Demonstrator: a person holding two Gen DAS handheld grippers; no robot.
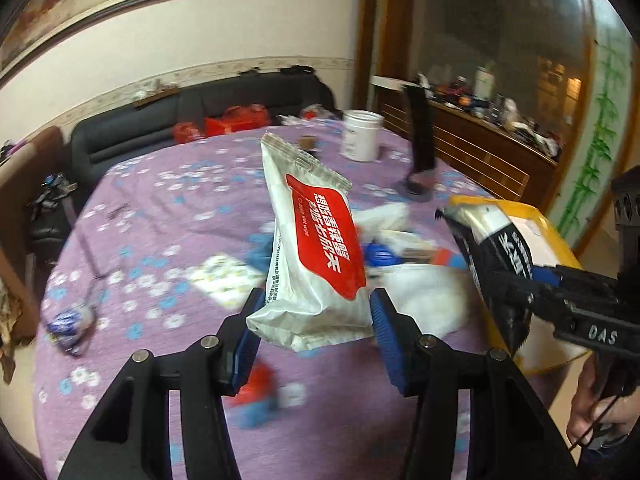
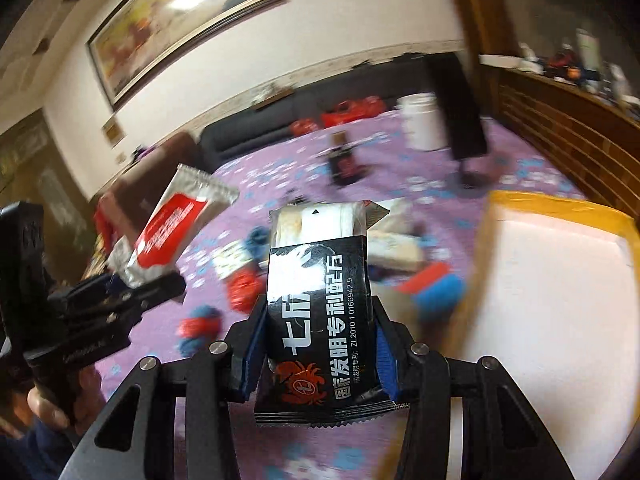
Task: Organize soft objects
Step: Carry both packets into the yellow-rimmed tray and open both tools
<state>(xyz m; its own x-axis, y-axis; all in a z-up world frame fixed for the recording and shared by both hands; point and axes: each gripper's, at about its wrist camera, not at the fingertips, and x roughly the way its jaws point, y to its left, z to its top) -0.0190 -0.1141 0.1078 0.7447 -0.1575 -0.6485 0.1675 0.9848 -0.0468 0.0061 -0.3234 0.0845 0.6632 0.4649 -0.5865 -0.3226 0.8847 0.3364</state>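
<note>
My left gripper point(image 1: 316, 320) is shut on the lower end of a white snack packet with a red label point(image 1: 310, 248), lifted above the purple flowered tablecloth point(image 1: 160, 208). My right gripper point(image 2: 320, 348) is shut on a black packet with white lettering and an orange crab mark point(image 2: 320, 316), also held in the air. The right wrist view shows the white packet point(image 2: 168, 232) at the left in the left gripper point(image 2: 132, 284). In the left wrist view the black packet point(image 1: 496, 256) hangs at the right in the right gripper point(image 1: 532, 284). More small wrapped packets point(image 1: 384, 256) lie blurred on the cloth.
A yellow-rimmed box with a white inside point(image 2: 560, 280) sits at the table's right. A white jar point(image 1: 362, 136), a dark bottle point(image 2: 344, 160) and a black stand point(image 1: 420, 148) are at the far side. A black sofa point(image 1: 160, 120) and a wooden sideboard point(image 1: 500, 148) lie beyond.
</note>
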